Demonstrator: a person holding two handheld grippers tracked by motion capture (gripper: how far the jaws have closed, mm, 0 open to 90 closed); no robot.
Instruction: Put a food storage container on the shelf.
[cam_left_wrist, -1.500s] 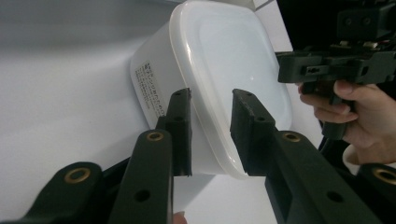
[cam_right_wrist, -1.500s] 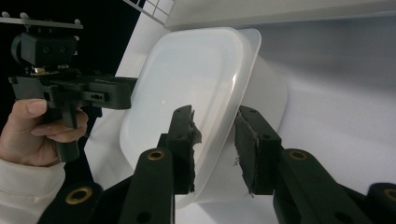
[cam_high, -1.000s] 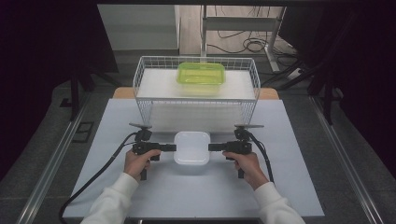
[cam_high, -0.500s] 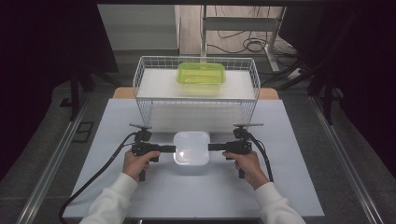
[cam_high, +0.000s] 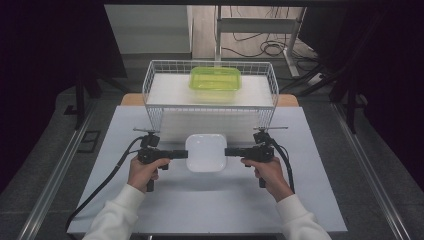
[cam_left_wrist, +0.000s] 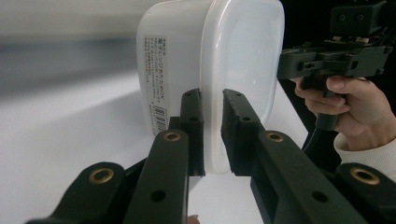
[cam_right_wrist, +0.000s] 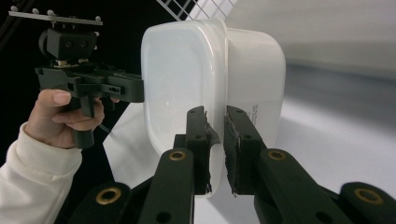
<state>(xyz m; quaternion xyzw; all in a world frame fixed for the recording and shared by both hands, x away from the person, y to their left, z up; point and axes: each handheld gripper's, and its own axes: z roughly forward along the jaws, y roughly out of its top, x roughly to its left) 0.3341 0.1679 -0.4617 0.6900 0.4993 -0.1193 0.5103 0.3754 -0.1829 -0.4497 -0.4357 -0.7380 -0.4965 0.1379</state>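
We've got the white lidded container (cam_high: 205, 152) dead centre in the high view, just below the wire basket (cam_high: 159, 107). Our left tongs (cam_high: 184, 154) come in from the left of the frame and clamp the container's left rim; our right tongs (cam_high: 229, 152) come in from the right and clamp the opposite rim. In the left gripper view the rim of the container (cam_left_wrist: 205, 70) sits pinched between the two black jaws of the left tongs (cam_left_wrist: 212, 135), printed label facing left. Same story in the right gripper view: the right tongs (cam_right_wrist: 215, 149) bite the lid edge of the container (cam_right_wrist: 187, 79). Up in the basket, upper centre of the high view, sits a green lidded box (cam_high: 215, 80). The white worktop (cam_high: 310, 200) spreads beneath it all.
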